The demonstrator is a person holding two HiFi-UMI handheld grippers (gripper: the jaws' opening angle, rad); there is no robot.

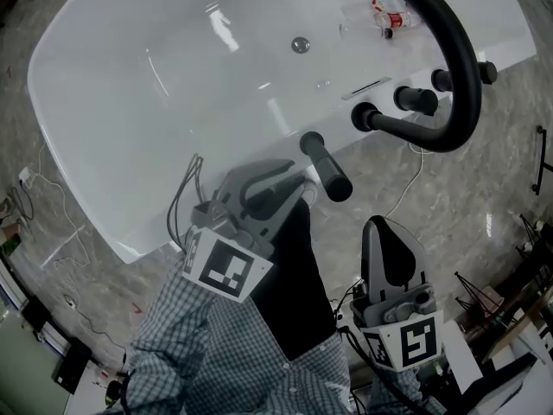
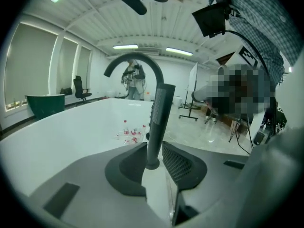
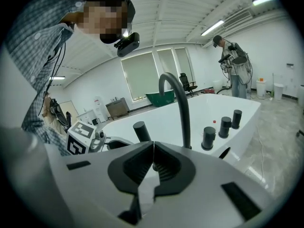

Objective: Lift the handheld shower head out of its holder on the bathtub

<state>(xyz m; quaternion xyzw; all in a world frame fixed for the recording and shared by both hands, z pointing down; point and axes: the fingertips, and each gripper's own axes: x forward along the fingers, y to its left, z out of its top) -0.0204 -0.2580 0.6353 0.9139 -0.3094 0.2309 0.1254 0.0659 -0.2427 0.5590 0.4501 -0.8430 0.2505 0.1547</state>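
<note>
Checked sleeve (image 1: 199, 344) right under the lens, and past it the left gripper (image 1: 289, 188) is in at the tub rim. Now the prize: the handheld shower head (image 1: 328, 169), a black cylinder, stands upright in its holder on the near edge of the bathtub (image 1: 86, 188), at about 2 o'clock from that gripper's tips. In the left gripper view its stem (image 2: 159, 122) rises straight out of the gap at the jaw tips. The left gripper's (image 2: 156, 172) jaws are parted either side of it, close but not clamped as far as I can see.

Right gripper (image 1: 387, 232) hangs back at 5 o'clock, off the tub, its jaws pressed together on nothing (image 3: 153, 163).

Moving outward: the arched black faucet (image 1: 462, 59) sweeps over at 1 o'clock, three knobs (image 1: 415, 99) sit along the rim at 2 o'clock, and the drain (image 1: 300, 45) lies at 12 in the basin, with small bottles (image 1: 393, 20) beyond.

By my reading, the approach is done. The squeeze and the lift are all still to come.
</note>
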